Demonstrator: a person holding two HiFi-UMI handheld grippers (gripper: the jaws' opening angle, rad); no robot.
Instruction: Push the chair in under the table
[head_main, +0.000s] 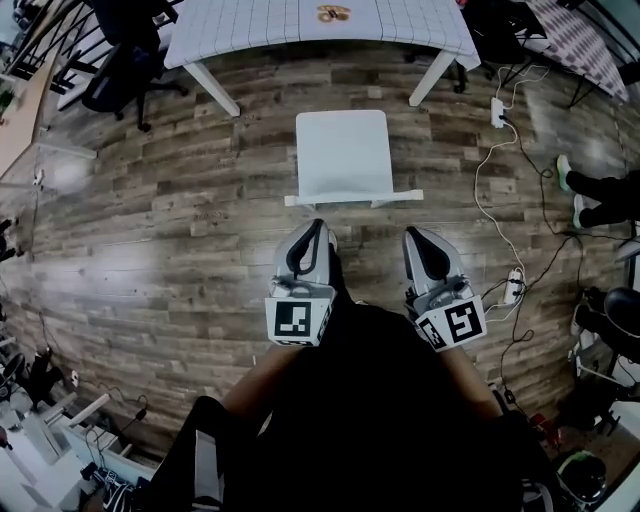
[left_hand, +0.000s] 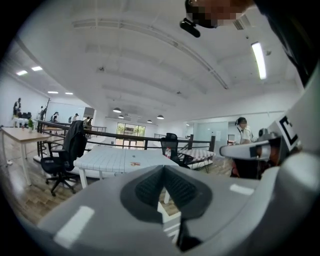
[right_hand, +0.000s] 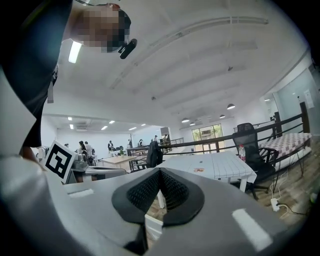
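Closed and empty, the left tool (head_main: 318, 228) and right tool (head_main: 416, 236) hover behind the chair (head_main: 343, 152), ready to push it under the worktop (head_main: 250, 25).

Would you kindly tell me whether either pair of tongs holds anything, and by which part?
Nothing is held: the left tongs and right tongs are both shut and empty, short of the white plastic chair.

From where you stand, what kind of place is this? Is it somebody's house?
Most likely a big shared office or workshop, not a house: a rolling office chair stands by a desk, a long strip light glows overhead, and power strips trail cables across the wooden floor.
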